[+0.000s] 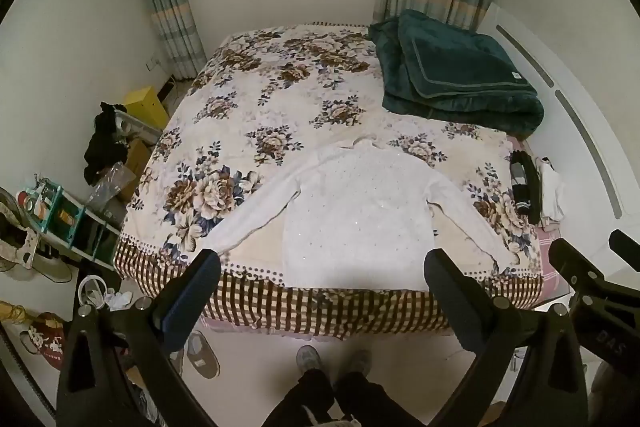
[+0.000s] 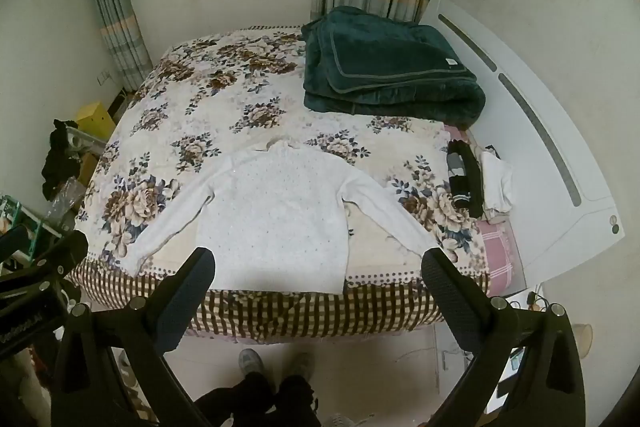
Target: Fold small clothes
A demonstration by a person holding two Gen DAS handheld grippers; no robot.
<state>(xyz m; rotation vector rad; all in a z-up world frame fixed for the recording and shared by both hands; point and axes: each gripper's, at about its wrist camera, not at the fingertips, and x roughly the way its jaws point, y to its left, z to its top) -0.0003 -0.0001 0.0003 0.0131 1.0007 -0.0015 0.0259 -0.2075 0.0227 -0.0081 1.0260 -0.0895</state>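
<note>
A small white knitted sweater (image 1: 356, 211) (image 2: 276, 215) lies flat on the flowered bedspread (image 1: 280, 99) (image 2: 208, 95), sleeves spread out to both sides, its hem at the near edge of the bed. My left gripper (image 1: 324, 267) hangs open above the near edge, nothing between its fingers. My right gripper (image 2: 318, 265) is open too, held over the sweater's hem without touching it. In the left wrist view the right gripper's frame (image 1: 592, 287) shows at the right edge.
A folded dark green blanket (image 1: 456, 67) (image 2: 384, 67) lies at the far right of the bed. Folded black and white clothes (image 1: 536, 191) (image 2: 480, 179) sit by the white headboard (image 2: 532, 115). A person's shoes (image 1: 308, 359) stand on the floor. Clutter and shelves (image 1: 60, 211) crowd the left side.
</note>
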